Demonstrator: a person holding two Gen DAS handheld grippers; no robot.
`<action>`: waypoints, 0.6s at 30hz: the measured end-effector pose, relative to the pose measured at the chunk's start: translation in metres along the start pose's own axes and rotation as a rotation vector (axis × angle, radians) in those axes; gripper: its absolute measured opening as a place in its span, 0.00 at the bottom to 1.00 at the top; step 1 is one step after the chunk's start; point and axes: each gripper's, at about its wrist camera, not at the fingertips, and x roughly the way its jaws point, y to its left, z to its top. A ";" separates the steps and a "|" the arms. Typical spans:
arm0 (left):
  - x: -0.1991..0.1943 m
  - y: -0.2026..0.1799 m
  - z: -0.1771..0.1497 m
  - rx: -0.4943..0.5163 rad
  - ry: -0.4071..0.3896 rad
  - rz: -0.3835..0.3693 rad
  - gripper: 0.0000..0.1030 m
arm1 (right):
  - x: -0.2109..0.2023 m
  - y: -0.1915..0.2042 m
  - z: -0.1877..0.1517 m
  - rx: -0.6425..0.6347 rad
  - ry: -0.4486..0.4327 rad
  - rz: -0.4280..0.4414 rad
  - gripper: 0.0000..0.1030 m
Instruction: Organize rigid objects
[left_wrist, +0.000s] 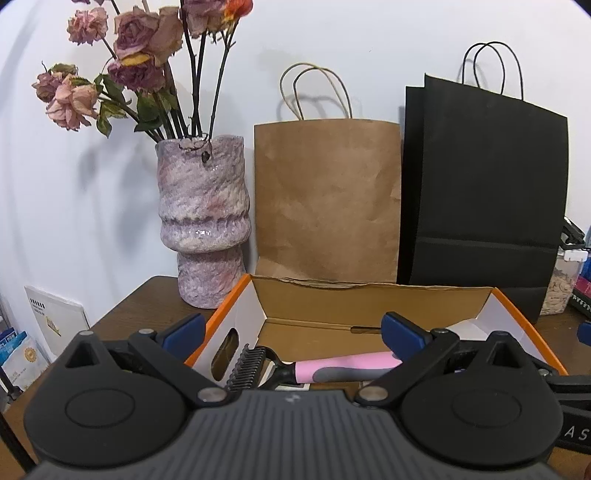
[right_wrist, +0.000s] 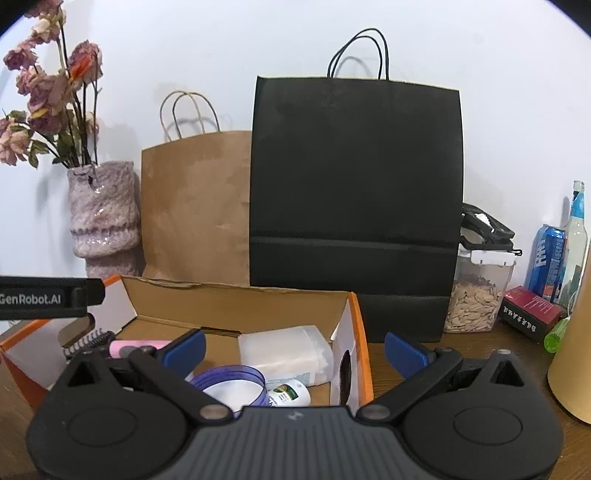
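An open orange-edged cardboard box (left_wrist: 236, 306) stands on the brown table; it also shows in the right wrist view (right_wrist: 360, 332). Inside lie a pink-handled pet comb (left_wrist: 332, 367) (right_wrist: 133, 347), a clear plastic container (right_wrist: 284, 350), a purple-rimmed lid (right_wrist: 232, 384) and a small white bottle (right_wrist: 290, 395). My left gripper (left_wrist: 293, 330) is open and empty above the box's left part, over the comb. My right gripper (right_wrist: 295, 349) is open and empty above the box's right part.
A pink vase of dried roses (left_wrist: 203, 221), a brown paper bag (left_wrist: 327, 203) and a black paper bag (right_wrist: 354, 199) stand behind the box by the wall. At right are a jar of seeds (right_wrist: 476, 295), a blue can (right_wrist: 548, 258), a bottle (right_wrist: 576, 236) and a dark box (right_wrist: 532, 312).
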 end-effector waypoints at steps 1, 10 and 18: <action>-0.003 0.000 0.000 0.005 -0.004 0.000 1.00 | -0.003 0.001 0.000 -0.004 -0.003 0.001 1.00; -0.042 0.005 -0.003 0.012 -0.028 -0.008 1.00 | -0.049 0.004 0.003 -0.008 -0.032 0.017 1.00; -0.099 0.014 -0.009 0.013 -0.041 -0.036 1.00 | -0.108 0.010 0.003 -0.006 -0.063 0.029 1.00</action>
